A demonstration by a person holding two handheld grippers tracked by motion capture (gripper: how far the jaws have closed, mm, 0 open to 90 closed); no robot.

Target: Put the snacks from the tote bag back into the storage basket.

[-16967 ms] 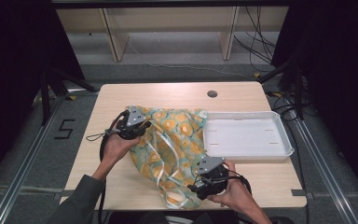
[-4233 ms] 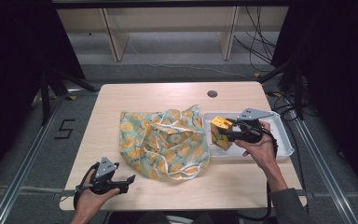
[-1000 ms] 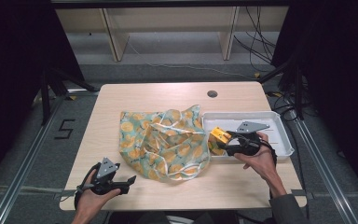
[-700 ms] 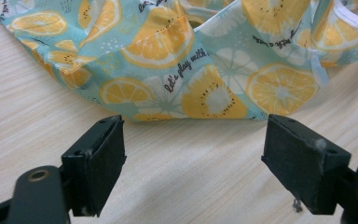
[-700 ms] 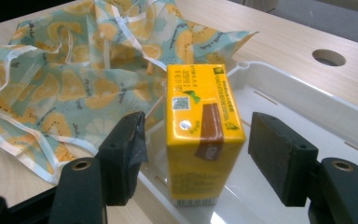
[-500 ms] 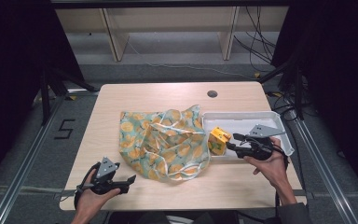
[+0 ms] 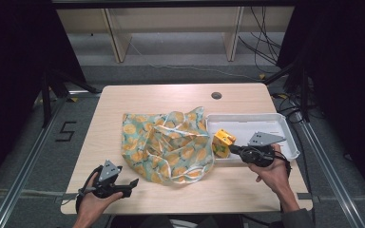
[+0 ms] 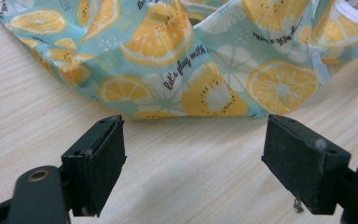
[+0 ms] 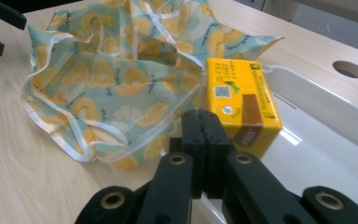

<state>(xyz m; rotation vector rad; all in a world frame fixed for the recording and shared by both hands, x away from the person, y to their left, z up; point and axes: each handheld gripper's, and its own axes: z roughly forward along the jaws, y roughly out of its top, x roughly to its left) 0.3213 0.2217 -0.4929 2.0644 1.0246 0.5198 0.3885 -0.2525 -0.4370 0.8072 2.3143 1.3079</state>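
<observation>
Your right gripper [image 7: 233, 150]: jaws just closed, pads together, nothing between them, tips just beside yellow carton [image 7: 223, 142] (no contact visible). Carton stands in left end of white tray [image 7: 285, 137], against edge of lemon-print cloth bag [image 7: 166, 145]. Bag lies crumpled at table [image 7: 161, 97] centre. Your left gripper [image 7: 132, 183]: jaws wide apart, empty, resting at near table edge, pointed toward bag hem [image 8: 186, 112] (not touching).
</observation>
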